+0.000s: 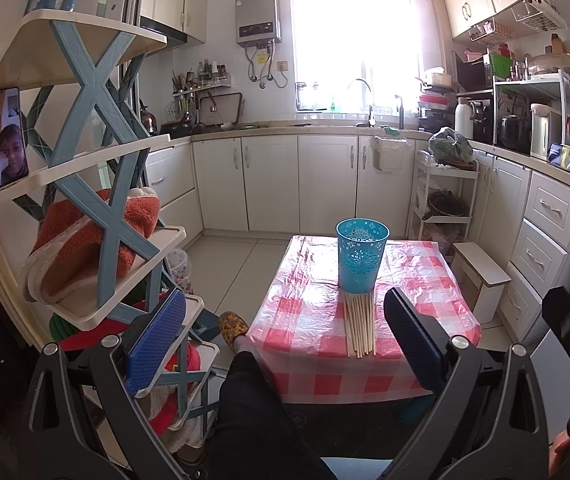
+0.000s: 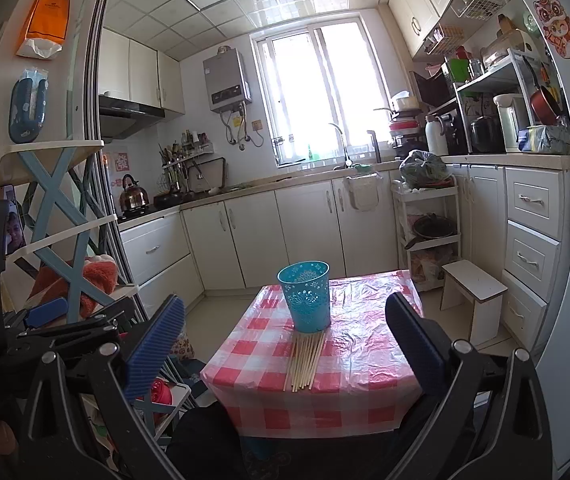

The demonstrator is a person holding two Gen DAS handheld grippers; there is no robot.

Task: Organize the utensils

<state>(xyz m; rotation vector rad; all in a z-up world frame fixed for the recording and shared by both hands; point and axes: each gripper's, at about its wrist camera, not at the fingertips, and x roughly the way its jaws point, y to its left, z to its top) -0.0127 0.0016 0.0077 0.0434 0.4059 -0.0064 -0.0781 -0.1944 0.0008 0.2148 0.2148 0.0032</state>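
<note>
A blue perforated plastic holder (image 1: 361, 255) (image 2: 306, 297) stands upright on a small table with a red-and-white checked cloth (image 1: 309, 364) (image 2: 365, 360). Several wooden chopsticks (image 1: 360, 326) (image 2: 305, 360) lie side by side in front of it, reaching toward the near table edge. My left gripper (image 1: 285, 344) is open, held back from the table and above a person's dark trouser leg (image 1: 261, 412). My right gripper (image 2: 289, 348) is open too, with nothing between its fingers. The left gripper's body (image 2: 45, 320) shows at the left of the right wrist view.
A blue-and-cream shoe rack (image 1: 97, 208) (image 2: 53, 216) with slippers stands close on the left. A small white stool (image 1: 481, 276) (image 2: 473, 292) sits right of the table. White cabinets (image 1: 269, 180), a trolley (image 1: 445, 200) and a slippered foot (image 1: 232, 326) surround the tiled floor.
</note>
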